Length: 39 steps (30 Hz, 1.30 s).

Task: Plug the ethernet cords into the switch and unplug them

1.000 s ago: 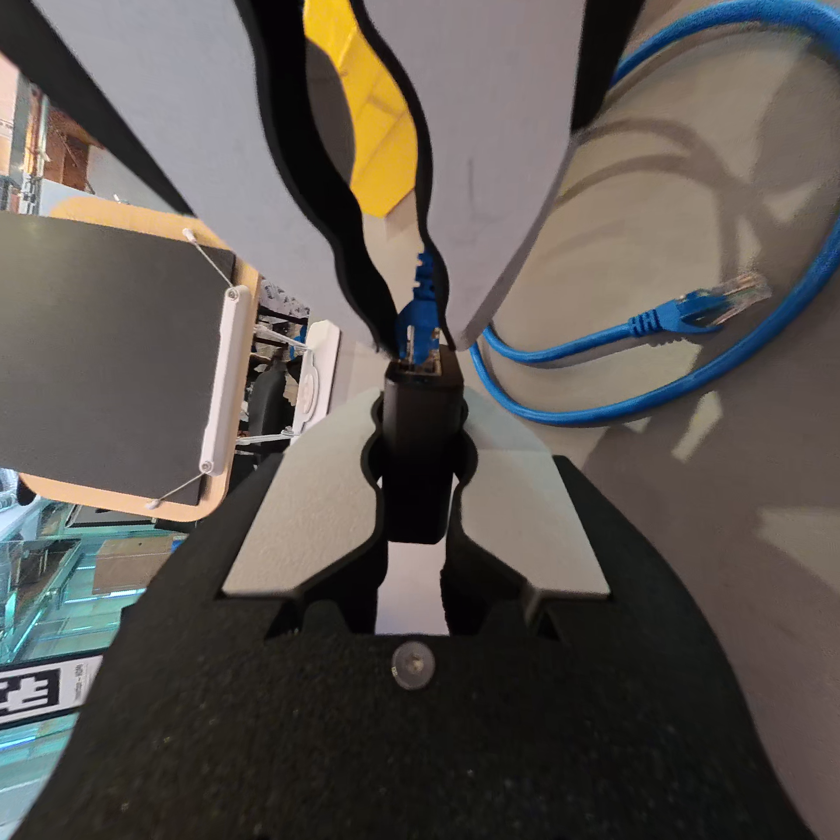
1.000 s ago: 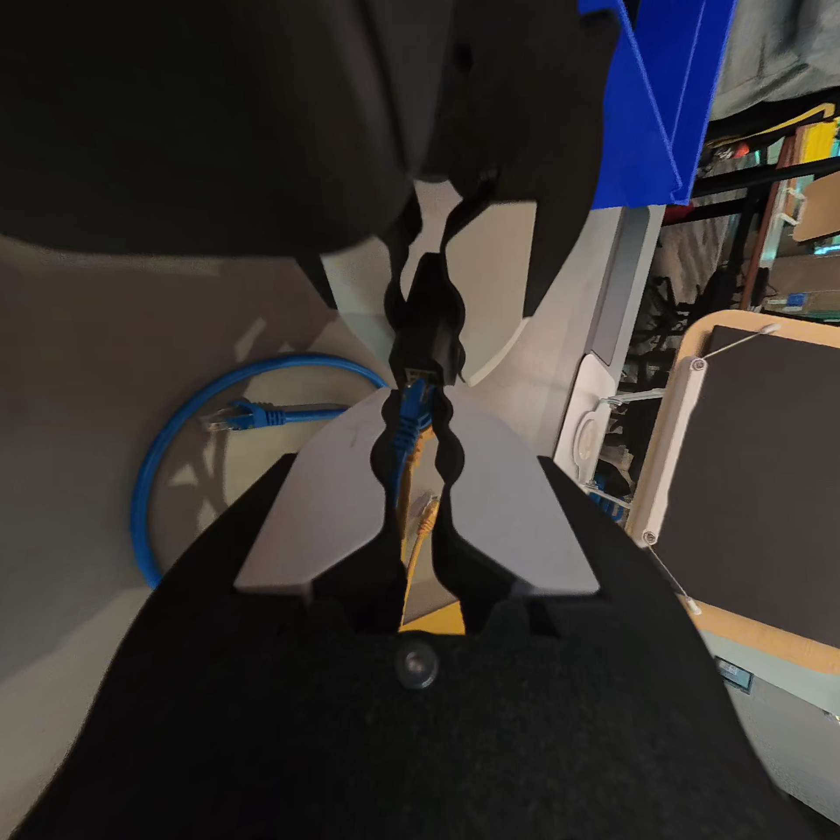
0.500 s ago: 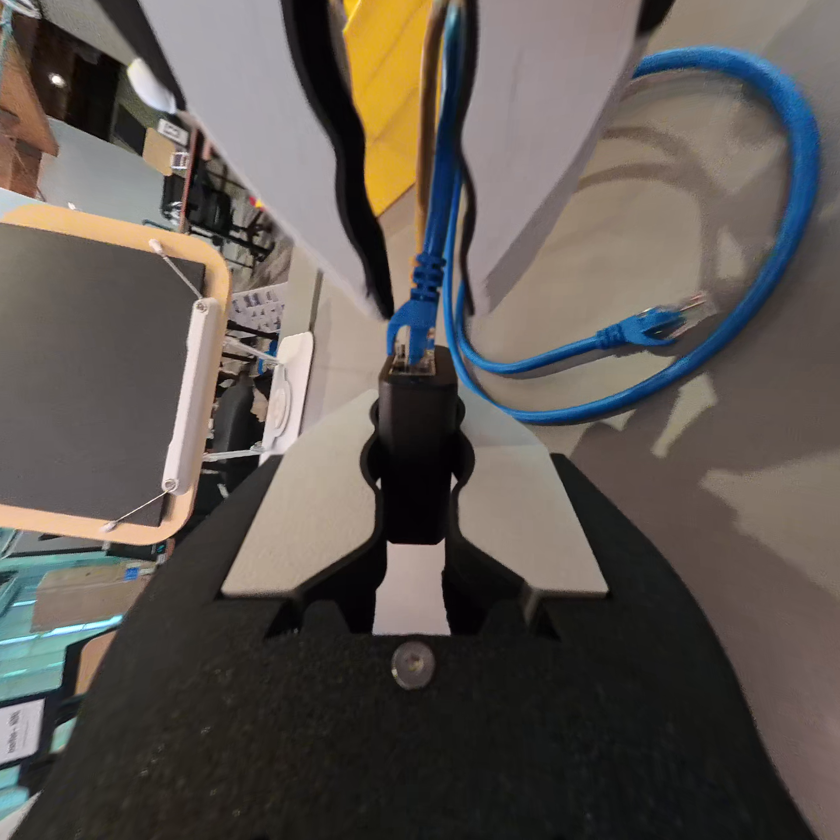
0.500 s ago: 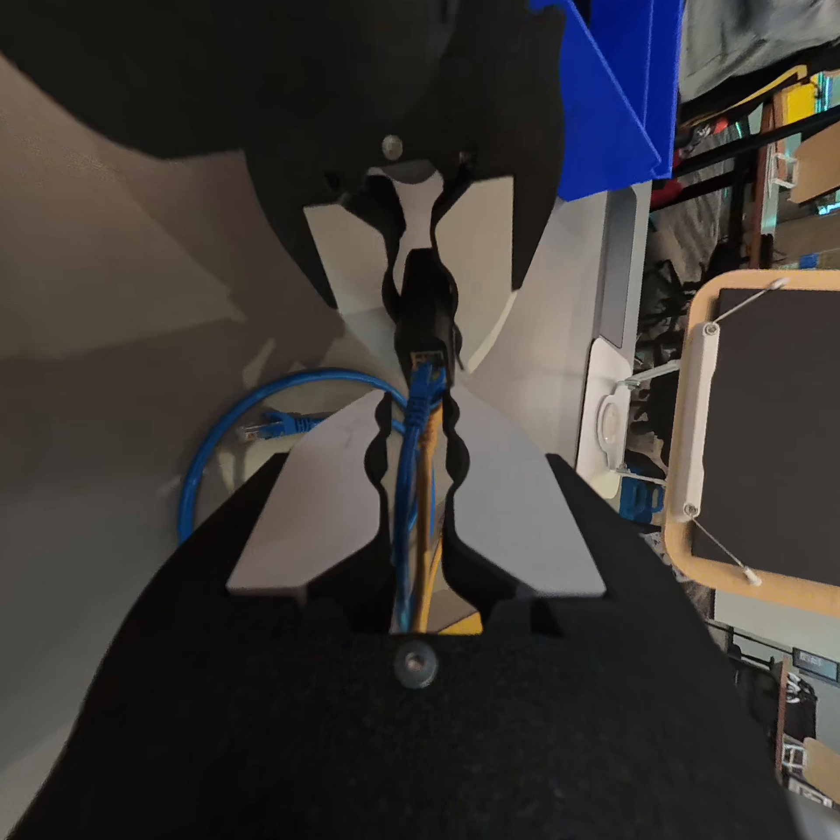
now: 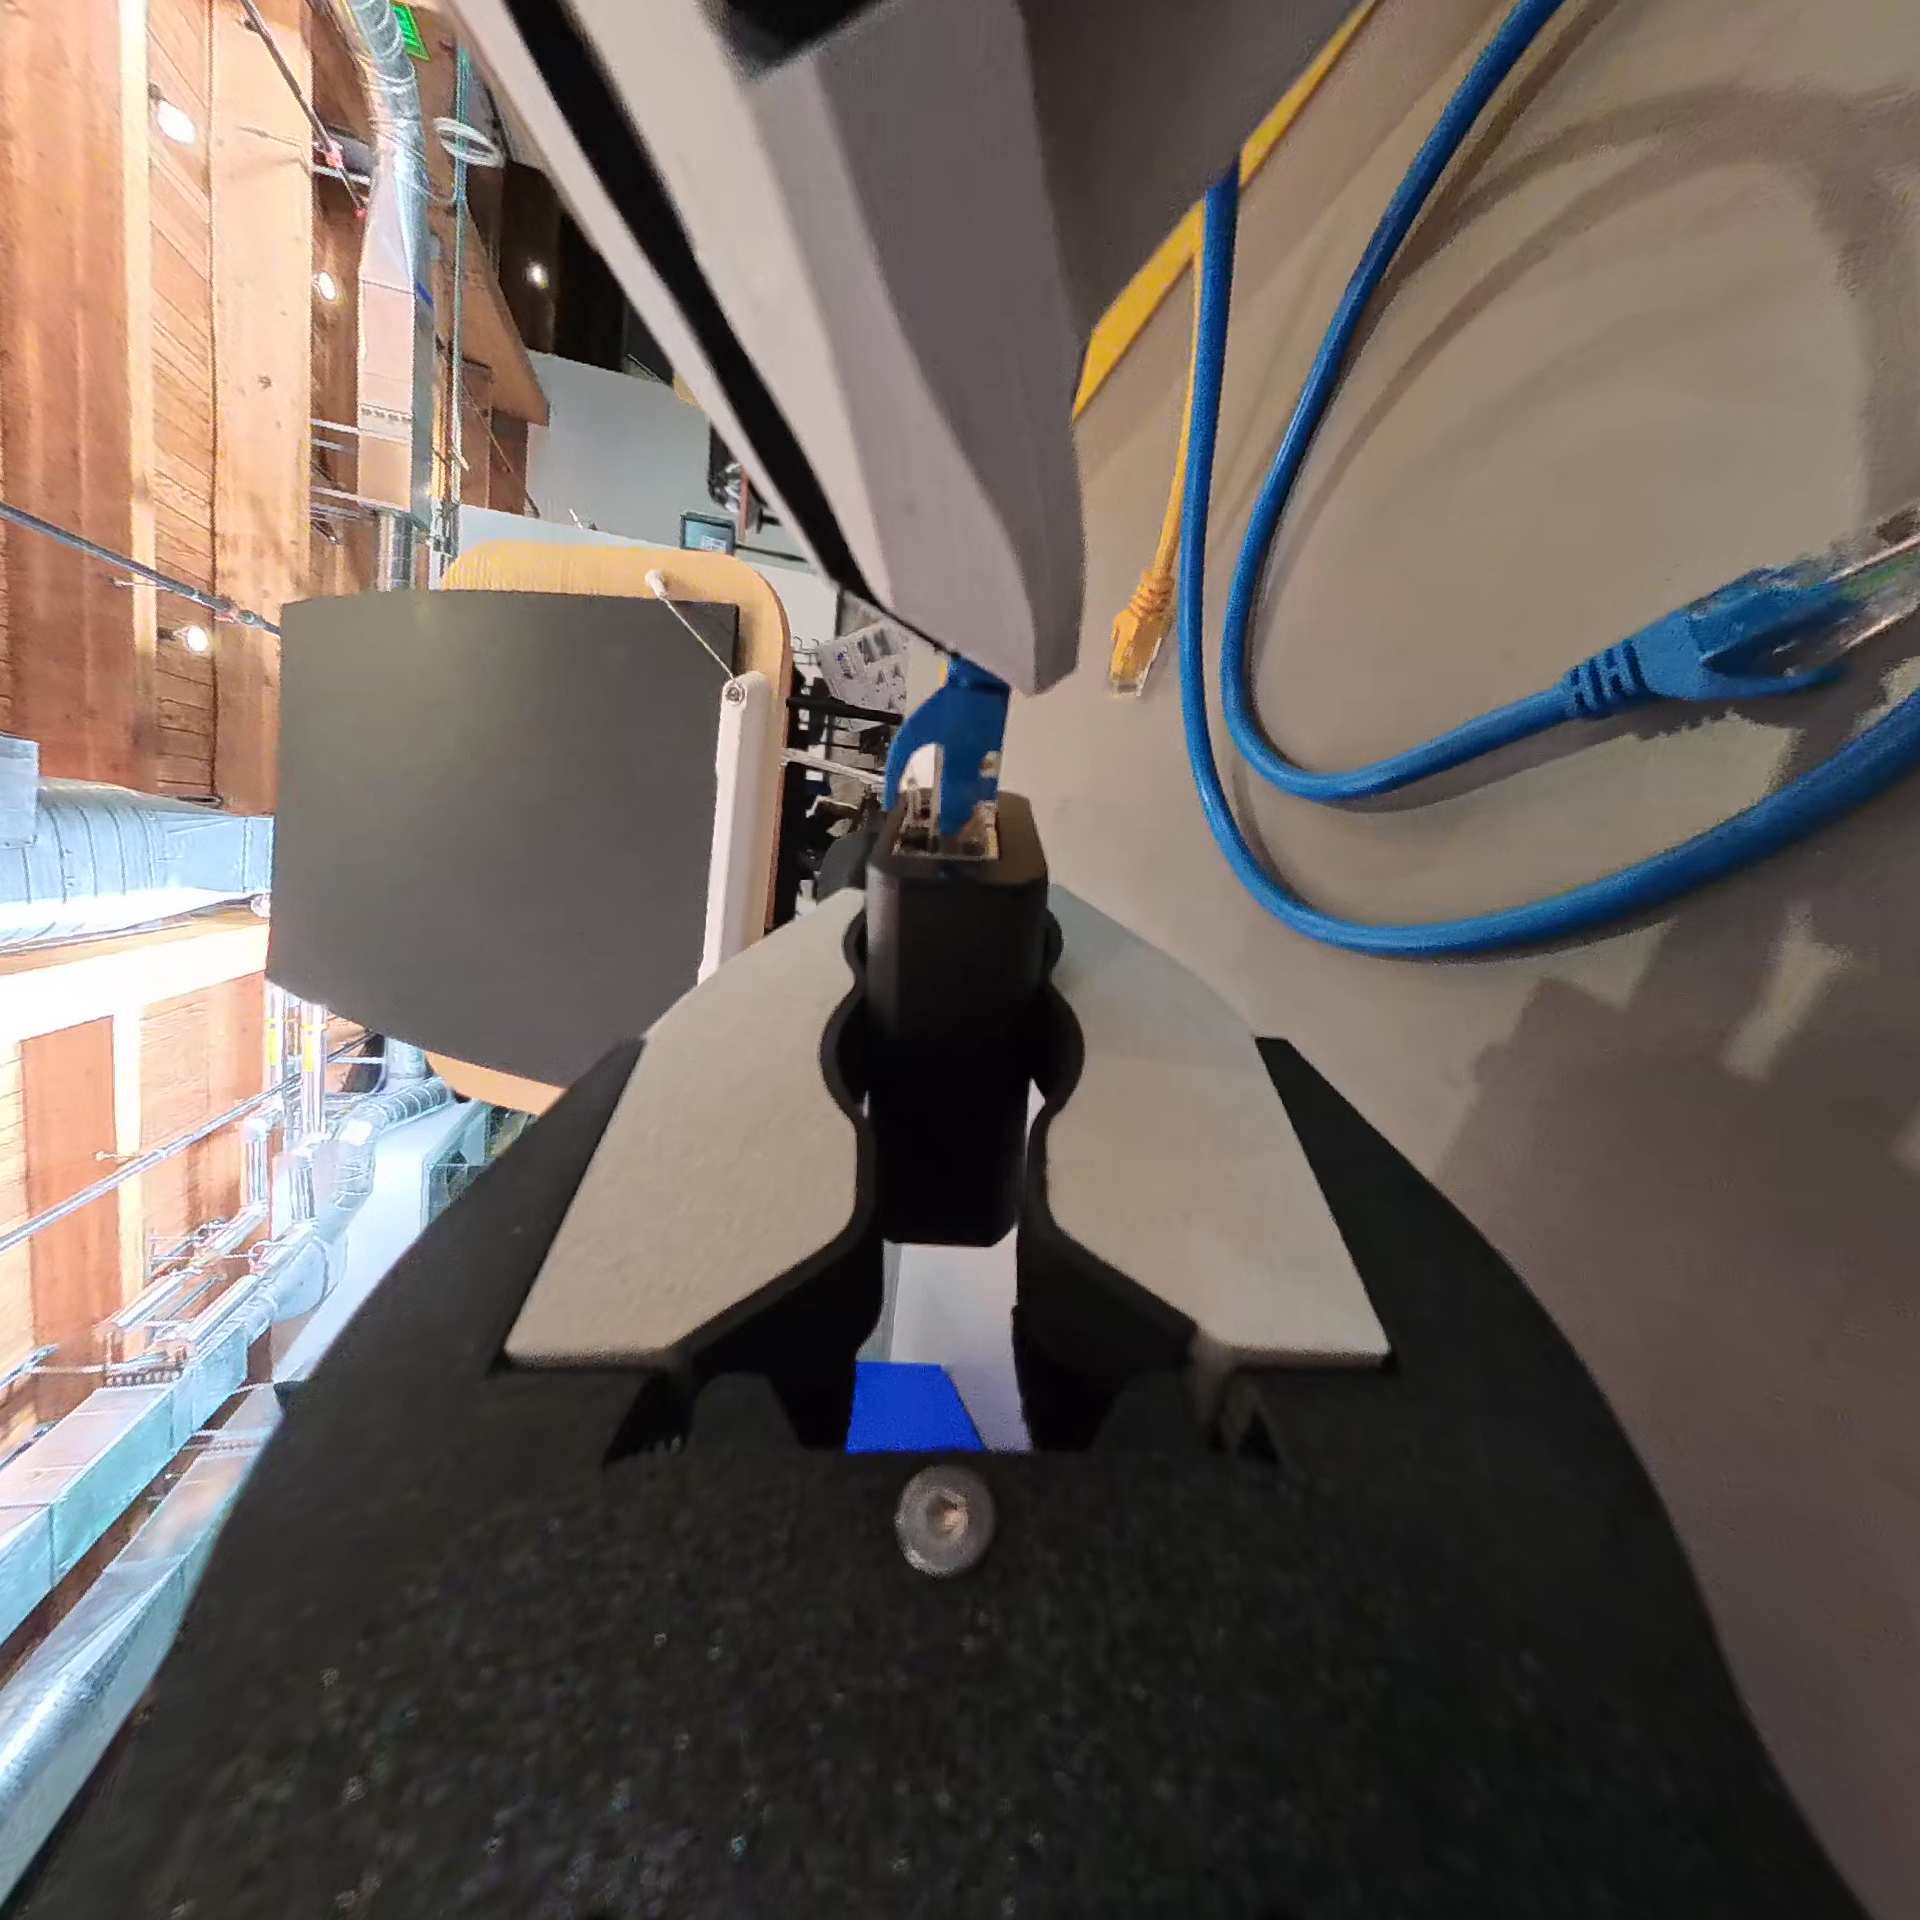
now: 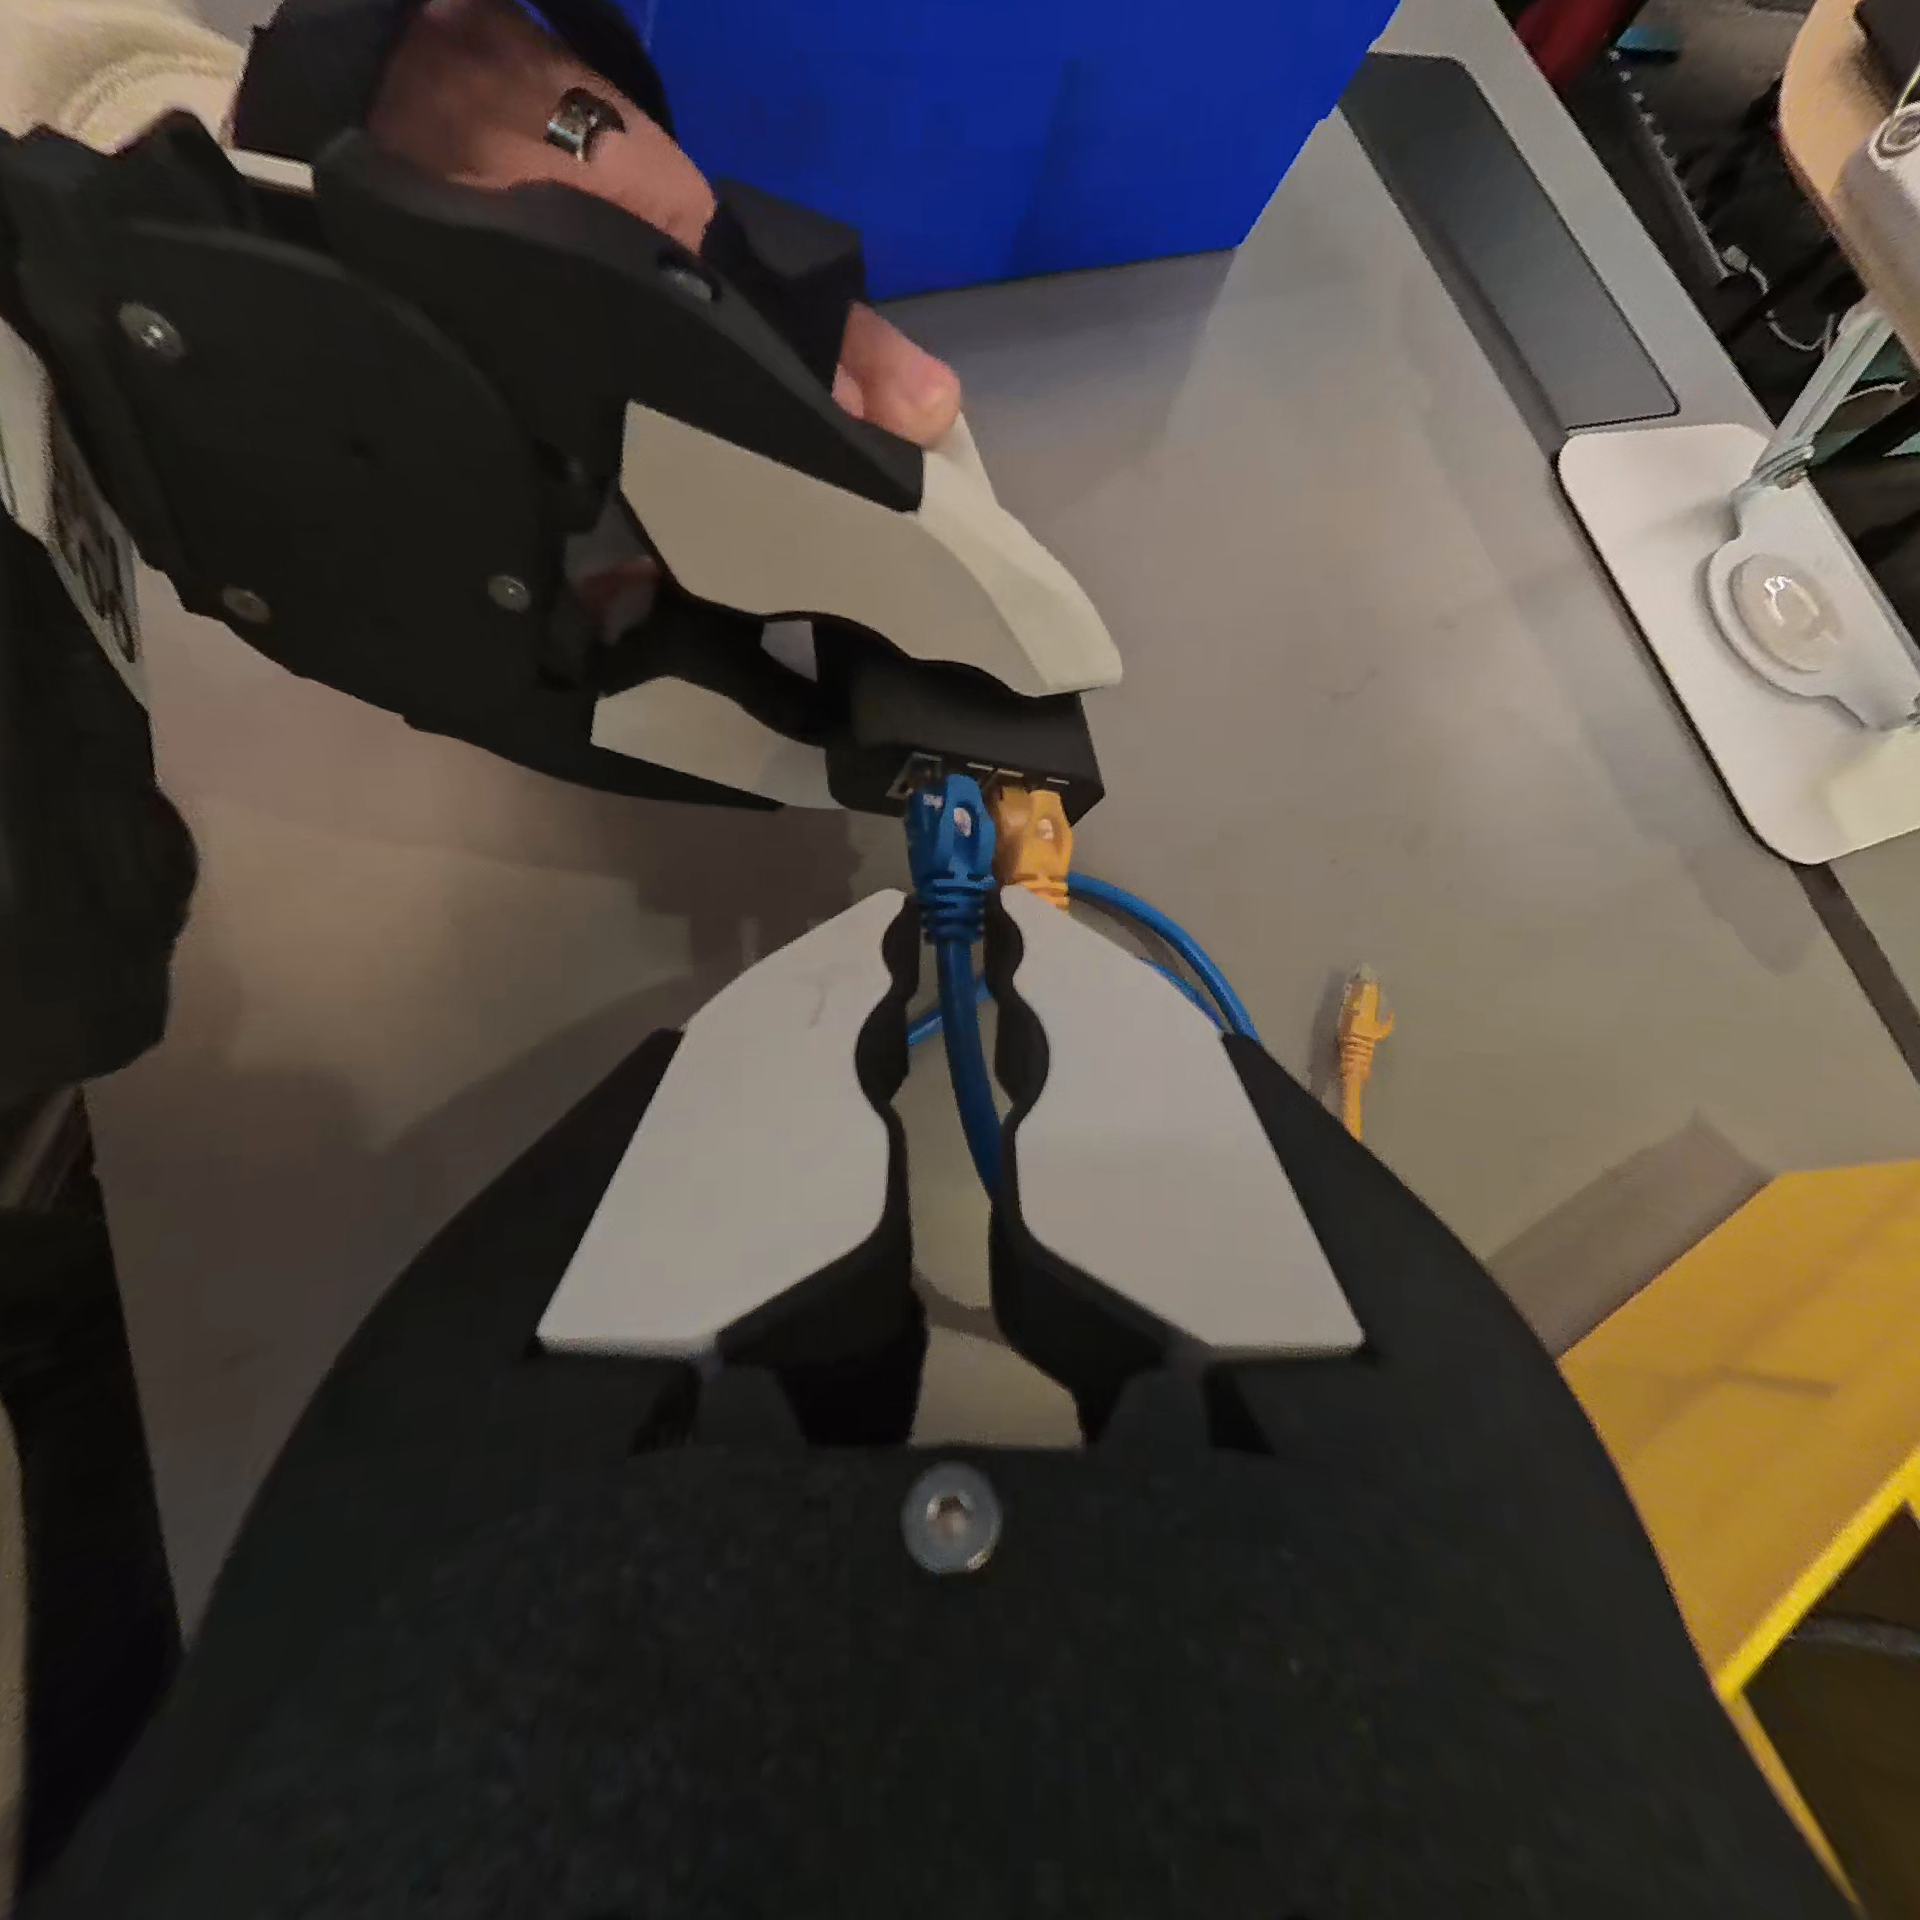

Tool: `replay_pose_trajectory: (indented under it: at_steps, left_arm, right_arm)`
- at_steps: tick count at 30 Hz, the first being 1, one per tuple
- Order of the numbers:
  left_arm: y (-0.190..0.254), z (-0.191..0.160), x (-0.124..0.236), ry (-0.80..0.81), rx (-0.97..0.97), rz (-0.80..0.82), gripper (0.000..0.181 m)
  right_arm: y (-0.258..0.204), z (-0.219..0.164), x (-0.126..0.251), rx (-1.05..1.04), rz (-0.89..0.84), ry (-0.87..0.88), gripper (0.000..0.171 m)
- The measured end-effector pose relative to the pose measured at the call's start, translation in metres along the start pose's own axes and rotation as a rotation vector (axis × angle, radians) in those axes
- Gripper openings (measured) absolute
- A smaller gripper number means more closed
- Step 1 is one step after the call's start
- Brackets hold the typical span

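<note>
Above the grey bench (image 6: 1351, 520), the left tongs (image 6: 935, 717) pinch the black switch (image 6: 966, 743). Both a blue cord (image 6: 948, 847) and a yellow cord (image 6: 1031, 844) sit plugged into it, and the right tongs (image 6: 954, 925) are pressed together on the blue cord just behind its plug.

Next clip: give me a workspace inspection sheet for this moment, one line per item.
Surface: grey table, in use.
Job's things: black switch held off the table, blue plug and orange plug seated in it.
Clutter: blue bin, yellow box.
Grippers: left gripper shut on the switch; right gripper around the blue cord, just behind its plug.
Cables: loose blue connector and loose orange connector lying unplugged.
Surroundings: framed dark panel.
</note>
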<state>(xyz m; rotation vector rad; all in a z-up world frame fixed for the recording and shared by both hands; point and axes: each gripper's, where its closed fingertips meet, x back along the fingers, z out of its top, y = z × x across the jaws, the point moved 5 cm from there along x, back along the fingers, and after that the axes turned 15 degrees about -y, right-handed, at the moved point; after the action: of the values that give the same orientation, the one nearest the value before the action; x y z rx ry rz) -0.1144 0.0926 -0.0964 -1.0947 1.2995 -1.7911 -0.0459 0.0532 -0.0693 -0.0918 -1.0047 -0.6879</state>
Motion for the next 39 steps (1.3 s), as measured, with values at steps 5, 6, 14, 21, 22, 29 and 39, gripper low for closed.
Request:
replay_pose_trajectory:
  at_steps: [5, 6, 14, 21, 22, 29, 39]
  left_arm:
    - [0.002, 0.002, 0.003, 0.053, -0.037, 0.003, 0.026]
    - [0.002, 0.002, 0.003, 0.056, -0.042, -0.003, 0.026]
    - [-0.030, -0.023, -0.016, -0.075, 0.108, 0.051, 0.025]
    - [-0.032, -0.032, -0.016, -0.003, 0.192, -0.036, 0.025]
    - [-0.030, -0.030, -0.015, 0.028, 0.213, -0.085, 0.025]
    - [-0.013, -0.019, -0.010, 0.108, 0.181, -0.253, 0.025]
    - [-0.007, -0.014, -0.008, 0.099, 0.193, -0.304, 0.025]
  right_arm:
    - [0.000, -0.005, 0.003, 0.016, 0.089, 0.009, 0.011]
    - [0.000, -0.007, 0.003, -0.002, 0.118, 0.014, 0.011]
    - [0.005, -0.020, 0.033, 0.000, -0.008, 0.005, 0.010]
    - [-0.010, -0.040, -0.008, 0.027, 0.052, -0.121, 0.031]
    - [-0.010, -0.032, 0.001, 0.080, 0.010, -0.058, 0.029]
    - [0.019, 0.025, 0.036, 0.491, -0.224, 0.009, 0.030]
    - [0.019, 0.029, -0.018, 0.668, -0.195, -0.121, 0.018]
